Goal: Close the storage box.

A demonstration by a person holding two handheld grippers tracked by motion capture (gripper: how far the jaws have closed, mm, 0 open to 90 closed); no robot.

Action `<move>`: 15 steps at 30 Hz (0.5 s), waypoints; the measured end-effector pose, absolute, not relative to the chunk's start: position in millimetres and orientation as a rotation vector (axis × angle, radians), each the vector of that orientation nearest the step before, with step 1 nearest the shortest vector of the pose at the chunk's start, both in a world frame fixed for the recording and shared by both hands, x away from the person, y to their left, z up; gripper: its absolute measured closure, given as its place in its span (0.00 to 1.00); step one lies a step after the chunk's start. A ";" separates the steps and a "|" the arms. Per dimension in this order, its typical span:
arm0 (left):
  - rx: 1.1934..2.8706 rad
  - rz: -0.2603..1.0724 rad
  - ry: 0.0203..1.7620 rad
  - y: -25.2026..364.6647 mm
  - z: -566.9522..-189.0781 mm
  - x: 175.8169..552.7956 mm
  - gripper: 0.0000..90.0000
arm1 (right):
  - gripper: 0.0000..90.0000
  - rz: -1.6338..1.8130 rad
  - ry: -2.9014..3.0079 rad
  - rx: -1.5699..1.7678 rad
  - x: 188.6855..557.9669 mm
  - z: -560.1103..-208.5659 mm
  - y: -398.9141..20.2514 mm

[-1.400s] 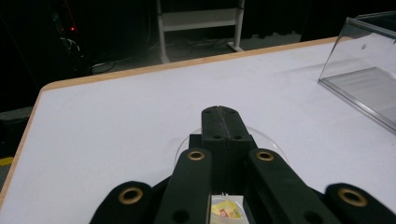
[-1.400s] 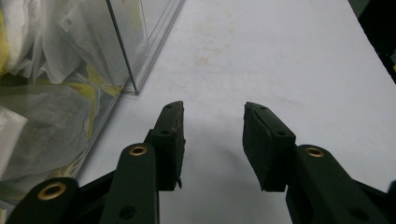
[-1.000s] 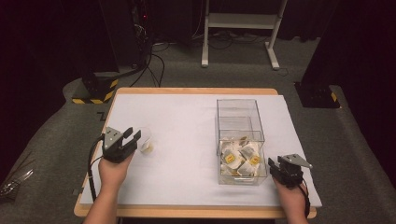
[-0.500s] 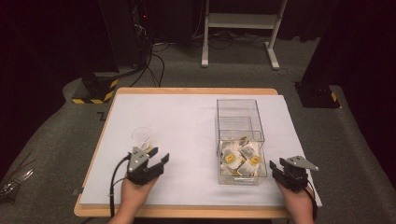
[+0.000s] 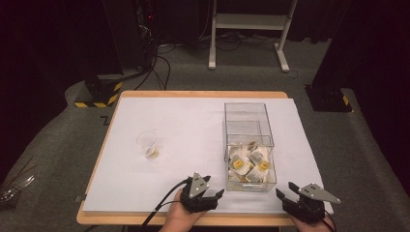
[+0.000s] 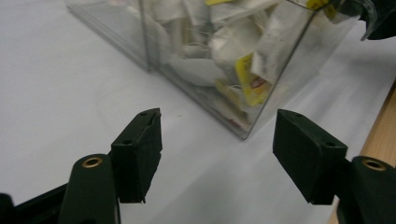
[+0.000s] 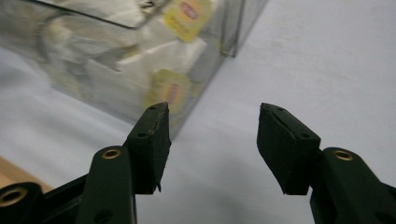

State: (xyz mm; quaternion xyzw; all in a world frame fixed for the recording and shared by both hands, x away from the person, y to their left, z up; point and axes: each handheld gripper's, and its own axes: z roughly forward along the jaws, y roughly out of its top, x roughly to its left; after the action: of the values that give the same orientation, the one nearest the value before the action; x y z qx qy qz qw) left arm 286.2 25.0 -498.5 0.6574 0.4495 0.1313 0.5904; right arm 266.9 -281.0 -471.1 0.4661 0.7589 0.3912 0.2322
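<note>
A clear plastic box (image 5: pixel 249 126) stands right of the table's middle, with several tea bags (image 5: pixel 247 165) piled in its near half. A small clear cup (image 5: pixel 147 145) stands alone at the left with something pale at its bottom. My left gripper (image 5: pixel 215 189) lies near the front edge, just left of the box's near corner (image 6: pixel 243 133). Its jaws have just been opening and stand open (image 6: pixel 217 135) with nothing between them. My right gripper (image 5: pixel 284 192) sits off the box's near right corner (image 7: pixel 224 51). It is open (image 7: pixel 212 126) and empty, and its jaws have just been widening too.
A white sheet (image 5: pixel 193 121) covers the wooden table, whose front edge (image 5: pixel 125 218) runs just below both hands. Beyond the table are grey carpet, a white stand (image 5: pixel 249 29) and cables. The other gripper shows dark at the top right corner (image 6: pixel 380 18) of the left gripper view.
My left gripper has left the cup standing and swept right and toward the front edge, up to the box, its jaws spreading. The right gripper shifted slightly near the front right corner.
</note>
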 end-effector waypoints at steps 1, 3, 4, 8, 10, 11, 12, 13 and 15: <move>1.531 0.302 1.046 19.9 -498.7 287.7 0.38 | 0.49 1.076 2.093 1.270 265.9 -471.0 -277.6; 1.524 0.300 1.045 13.6 -498.6 290.1 0.38 | 0.49 1.080 2.097 1.252 266.4 -471.5 -271.9; 1.527 0.307 1.037 11.7 -498.6 291.8 0.38 | 0.49 1.081 2.099 1.251 267.7 -471.8 -269.9; 1.516 0.333 1.034 6.6 -498.2 298.2 0.38 | 0.47 1.079 2.102 1.255 276.1 -473.9 -266.6; 1.515 0.349 1.038 7.1 -498.6 304.6 0.38 | 0.47 1.081 2.088 1.265 280.3 -474.7 -265.7; 1.508 0.351 1.050 6.9 -498.6 307.7 0.37 | 0.47 1.080 2.085 1.261 283.0 -474.7 -266.0; 1.503 0.351 1.063 7.4 -498.7 312.2 0.37 | 0.47 1.080 2.081 1.261 285.1 -474.7 -266.1; 1.499 0.351 1.071 7.7 -498.7 316.9 0.35 | 0.46 1.082 2.075 1.272 288.1 -474.5 -266.0; 1.494 0.369 1.084 7.4 -498.9 327.0 0.35 | 0.46 1.083 2.064 1.274 296.0 -474.3 -266.8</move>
State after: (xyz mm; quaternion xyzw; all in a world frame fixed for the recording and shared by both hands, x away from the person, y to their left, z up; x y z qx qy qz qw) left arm 327.0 7.4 -498.9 0.6416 0.4655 0.1586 0.5887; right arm 296.0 -266.8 -474.3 0.4655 0.7543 0.3957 0.2405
